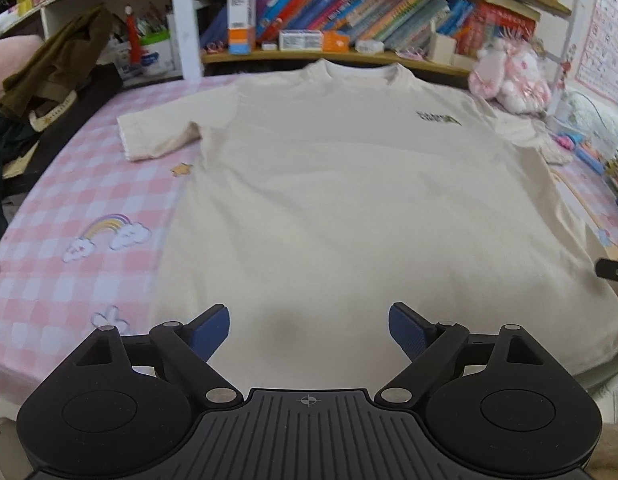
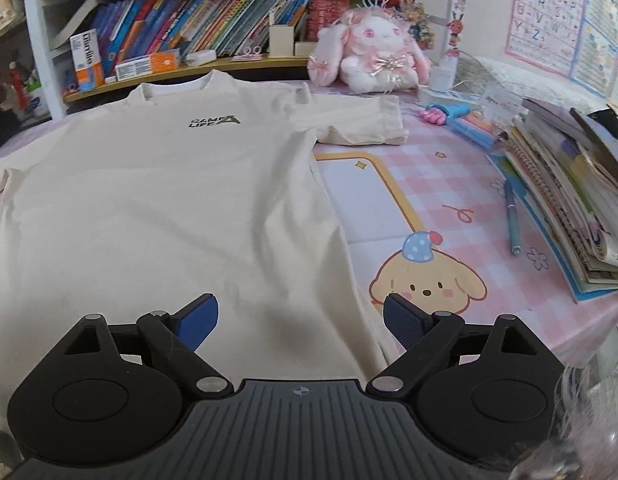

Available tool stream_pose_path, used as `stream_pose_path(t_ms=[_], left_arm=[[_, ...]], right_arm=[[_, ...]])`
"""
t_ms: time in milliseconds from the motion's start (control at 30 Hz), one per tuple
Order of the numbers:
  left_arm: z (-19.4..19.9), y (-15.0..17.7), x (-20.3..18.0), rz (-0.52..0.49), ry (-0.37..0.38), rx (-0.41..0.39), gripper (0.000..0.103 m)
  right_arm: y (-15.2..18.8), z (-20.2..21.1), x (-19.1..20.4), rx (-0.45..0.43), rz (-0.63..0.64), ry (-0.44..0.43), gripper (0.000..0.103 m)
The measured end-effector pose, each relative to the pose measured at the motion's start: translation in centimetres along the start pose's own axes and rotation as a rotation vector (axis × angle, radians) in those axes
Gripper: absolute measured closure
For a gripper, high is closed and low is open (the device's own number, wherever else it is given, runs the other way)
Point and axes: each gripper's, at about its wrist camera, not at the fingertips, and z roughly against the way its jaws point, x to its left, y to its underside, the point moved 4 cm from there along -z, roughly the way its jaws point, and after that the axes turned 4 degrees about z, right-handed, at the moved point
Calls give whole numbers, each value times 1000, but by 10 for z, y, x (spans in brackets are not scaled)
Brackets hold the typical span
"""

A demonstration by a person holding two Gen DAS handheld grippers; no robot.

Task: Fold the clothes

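A cream T-shirt (image 1: 341, 184) lies flat and face up on the pink checked table cover, collar toward the bookshelf, both short sleeves spread out. A small dark logo (image 2: 215, 121) sits on its chest. My left gripper (image 1: 309, 332) is open above the shirt's bottom hem, near its middle, holding nothing. My right gripper (image 2: 299, 320) is also open, over the hem's right-hand corner, one blue pad (image 2: 403, 326) past the shirt's side edge. The T-shirt (image 2: 157, 208) fills the left of the right wrist view. A dark tip of the right gripper (image 1: 611, 270) shows at the edge of the left wrist view.
A pink plush rabbit (image 2: 373, 52) sits at the back right by the shelf of books (image 1: 349, 4). A stack of books (image 2: 569, 192), a blue pen (image 2: 512, 216) and markers (image 2: 465, 118) lie right of the shirt. Dark clothes (image 1: 53, 76) are heaped at the back left.
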Motion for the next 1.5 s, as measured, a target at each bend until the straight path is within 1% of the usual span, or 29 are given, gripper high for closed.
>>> stream_pose_path(t_ms=[133, 267, 433, 567, 767, 900, 1000, 1167, 1367, 1500], left_arm=[[2, 6, -15, -6, -9, 14, 14], [2, 6, -21, -19, -8, 10, 14], [-1, 2, -26, -49, -9, 9, 14], [-5, -1, -26, -77, -8, 6, 14], [-23, -20, -2, -125, 26, 3, 14], [-32, -40, 23, -120, 56, -16, 14], [-42, -49, 44, -115, 64, -3, 14], [-55, -62, 77, -115, 78, -7, 14], [-70, -76, 104, -113, 93, -1, 14], [-77, -84, 118, -102, 110, 3, 14]], right_arm=[[2, -5, -9, 6, 8, -29, 14], [5, -10, -17, 18, 13, -41, 14], [5, -14, -20, 26, 26, -44, 14], [5, -17, -18, 34, 14, -29, 13], [-2, -23, -1, 28, -24, 10, 13], [-11, -25, 20, 35, -57, 35, 13], [-16, -30, 42, 41, -55, 61, 13], [-23, -38, 76, 40, -63, 71, 13], [-29, -47, 109, 48, -62, 85, 13], [-31, -51, 124, 59, -58, 95, 13]])
